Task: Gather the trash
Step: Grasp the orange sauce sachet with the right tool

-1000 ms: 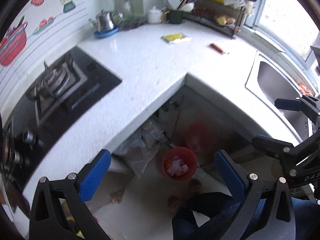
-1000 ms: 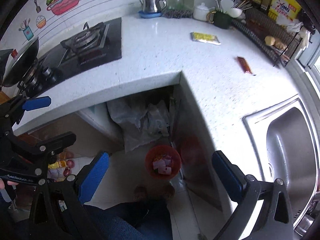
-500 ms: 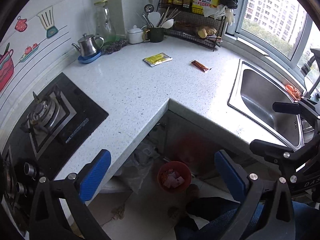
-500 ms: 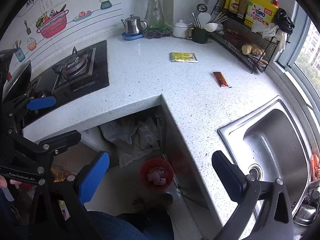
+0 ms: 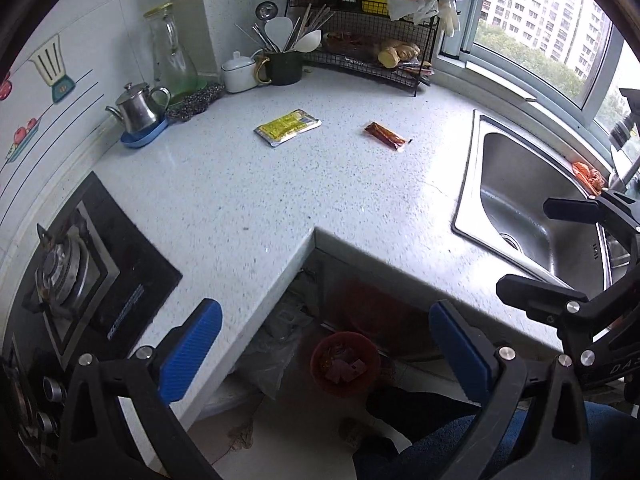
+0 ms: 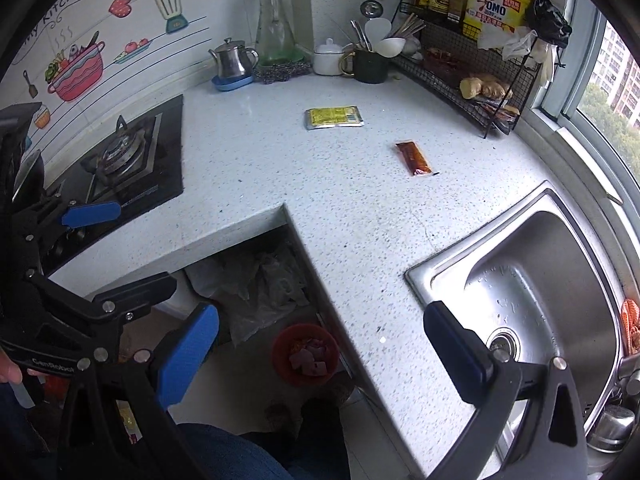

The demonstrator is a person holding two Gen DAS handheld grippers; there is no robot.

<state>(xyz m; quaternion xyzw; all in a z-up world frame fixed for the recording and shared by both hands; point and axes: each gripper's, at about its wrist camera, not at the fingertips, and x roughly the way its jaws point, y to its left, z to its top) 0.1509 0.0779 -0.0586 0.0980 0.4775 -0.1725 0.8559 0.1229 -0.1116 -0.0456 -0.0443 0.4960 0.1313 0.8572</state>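
Note:
A yellow packet (image 5: 287, 126) (image 6: 334, 117) and a brown-red sachet (image 5: 387, 136) (image 6: 413, 157) lie flat on the speckled white counter (image 5: 240, 200), far ahead of both grippers. On the floor under the counter's inner corner stands a red bin (image 5: 345, 363) (image 6: 305, 355) with scraps in it. My left gripper (image 5: 326, 350) is open and holds nothing; it hangs over the floor above the bin. My right gripper (image 6: 320, 344) is open and bare too, near the counter's front edge. Each gripper shows at the other view's side.
A steel sink (image 6: 540, 292) is set into the counter on the right, a black gas hob (image 6: 132, 160) on the left. A kettle (image 5: 140, 112), glass jug, utensil mug and wire rack (image 6: 460, 64) line the back. Plastic bags (image 6: 260, 284) lie under the counter. A person's legs are below.
Both cameras have tilted up and risen: the counter, packets and window have slid down into fuller view, and the bin has dropped lower in the frames. Both grippers stay open.

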